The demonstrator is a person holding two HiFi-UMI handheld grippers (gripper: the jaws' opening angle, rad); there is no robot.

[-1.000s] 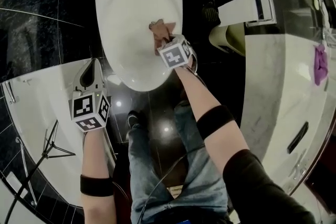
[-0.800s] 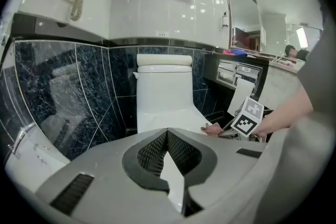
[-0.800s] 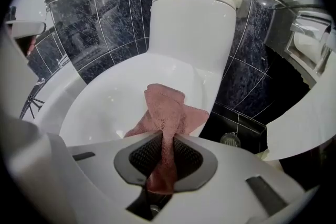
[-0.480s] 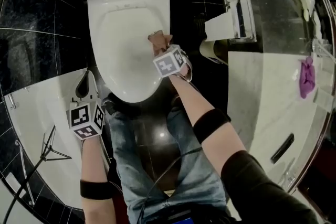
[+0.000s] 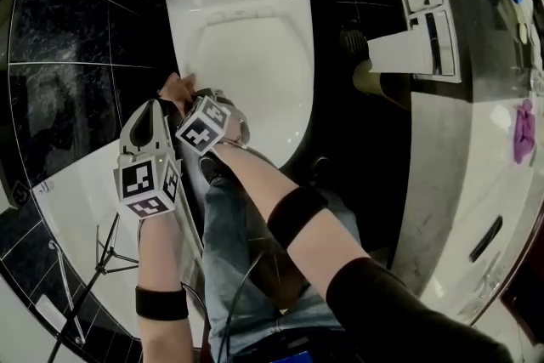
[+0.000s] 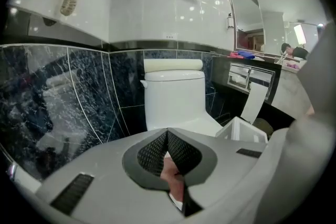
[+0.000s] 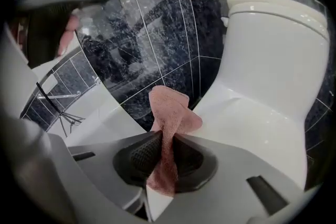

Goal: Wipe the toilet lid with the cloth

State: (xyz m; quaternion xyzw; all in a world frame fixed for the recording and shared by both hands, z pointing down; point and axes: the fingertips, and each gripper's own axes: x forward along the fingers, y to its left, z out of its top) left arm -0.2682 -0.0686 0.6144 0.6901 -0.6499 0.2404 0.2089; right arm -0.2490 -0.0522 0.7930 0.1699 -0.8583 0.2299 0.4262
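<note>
The cloth (image 7: 169, 107) was pinched between the jaws of the right gripper (image 7: 166, 139) at the left edge of the toilet lid (image 5: 255, 64), presumably so its free fold could be dragged across. The left gripper (image 6: 167, 134), jaws pressed together on nothing, was held just beside it, apparently clear of the wiping path.

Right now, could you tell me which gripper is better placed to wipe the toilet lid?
Right. The right gripper is clamped on the pink cloth beside the edge of the toilet lid; the left gripper is shut and empty.
</note>
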